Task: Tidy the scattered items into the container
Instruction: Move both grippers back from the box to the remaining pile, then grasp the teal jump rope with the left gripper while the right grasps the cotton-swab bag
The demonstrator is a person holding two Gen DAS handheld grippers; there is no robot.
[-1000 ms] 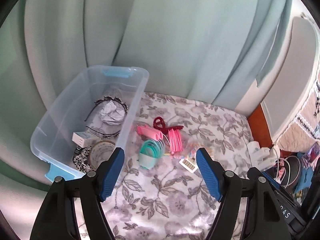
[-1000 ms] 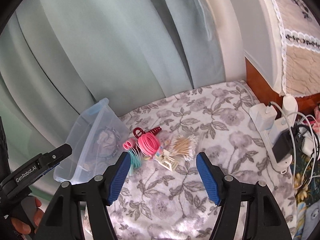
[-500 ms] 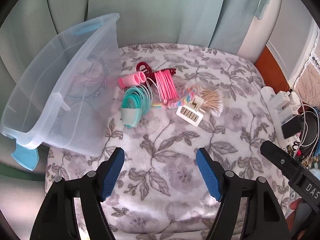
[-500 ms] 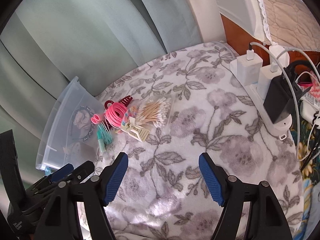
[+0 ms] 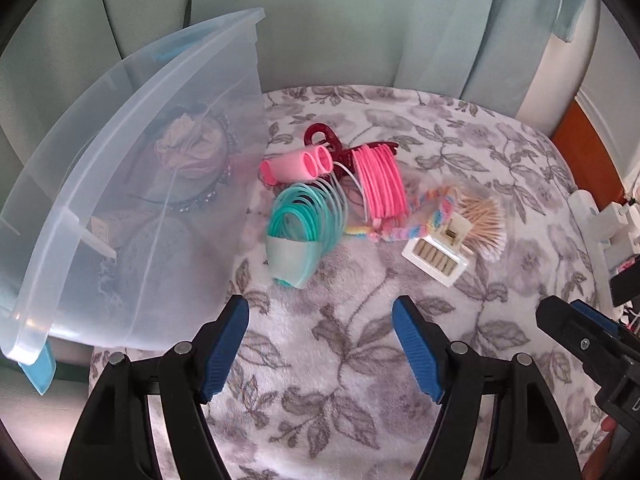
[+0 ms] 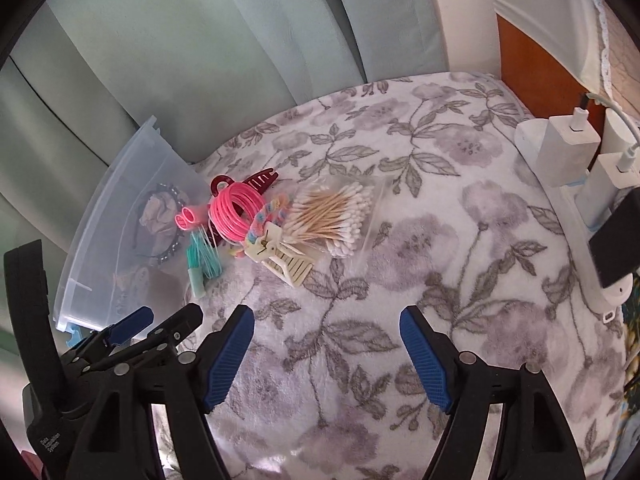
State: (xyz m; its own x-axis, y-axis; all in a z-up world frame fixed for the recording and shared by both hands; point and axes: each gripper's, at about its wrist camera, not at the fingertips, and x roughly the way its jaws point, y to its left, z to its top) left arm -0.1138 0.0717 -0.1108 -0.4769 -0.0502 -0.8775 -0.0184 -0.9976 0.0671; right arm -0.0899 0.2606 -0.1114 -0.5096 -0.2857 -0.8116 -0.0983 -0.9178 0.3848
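Jaws of your left gripper (image 5: 320, 348) gape empty; right gripper (image 6: 327, 354) has just been widening, empty; two pink foam rollers (image 5: 298, 165), one clear plastic bin (image 5: 132, 184) at frame left.

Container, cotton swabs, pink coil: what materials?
Container: translucent, slightly frosted plastic; its contents show blurred through the wall. Cotton swabs: likely wooden sticks, tan, with white cotton tips, in a clear glossy bag. Pink coil: smooth, bright pink loops, probably plastic or rubbery; can't tell which.

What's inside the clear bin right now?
Through the clear bin's frosted wall: a black headband around crumpled pale fabric. Lower contents blur into vague shapes; nothing more is identifiable.
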